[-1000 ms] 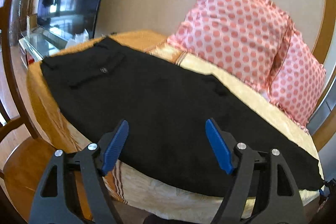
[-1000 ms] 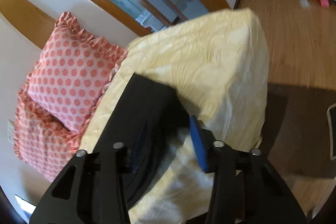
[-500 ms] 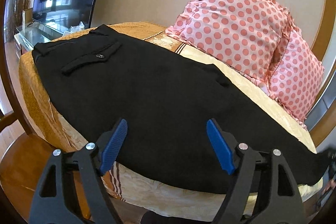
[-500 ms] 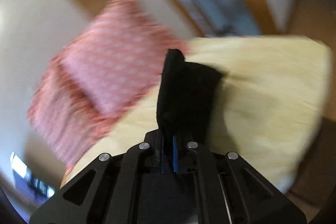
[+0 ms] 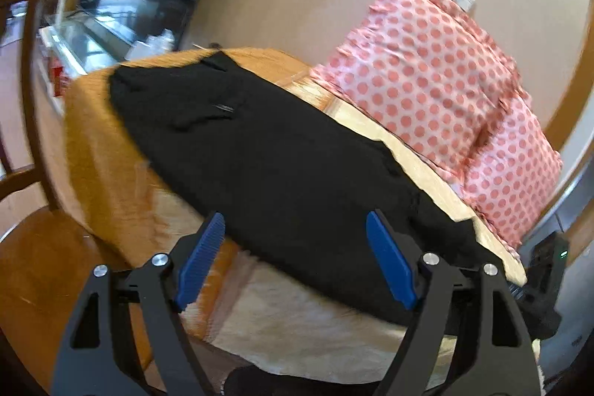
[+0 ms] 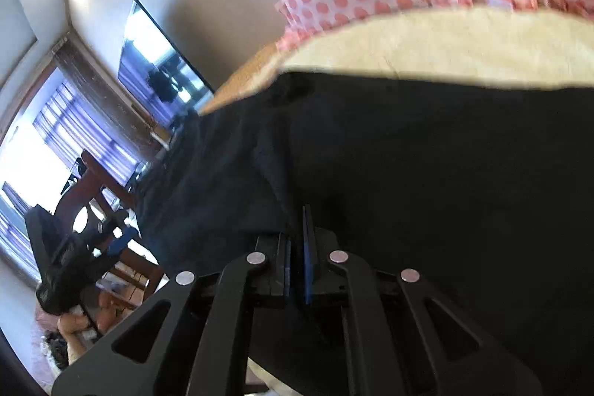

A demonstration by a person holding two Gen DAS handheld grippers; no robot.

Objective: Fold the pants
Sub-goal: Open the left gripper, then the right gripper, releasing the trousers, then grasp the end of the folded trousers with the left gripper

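Note:
Black pants (image 5: 282, 166) lie along a yellow-covered bed (image 5: 111, 173), waistband at the far left, legs running to the right. My left gripper (image 5: 297, 258) is open and empty, just short of the pants' near edge. My right gripper (image 6: 297, 247) is shut on the black leg cloth (image 6: 427, 173) and holds it lifted over the rest of the pants. In the left wrist view the right gripper's body (image 5: 545, 270) shows at the far right by the leg end.
Two pink polka-dot pillows (image 5: 427, 62) lean on the wall behind the bed. A wooden chair (image 5: 33, 247) stands at the left. A dark screen (image 6: 159, 69) hangs on the wall, with a table and clutter below the window.
My right gripper closed on the leg end and swung it up and over toward the waistband. My left gripper stayed open, its view shifting slightly.

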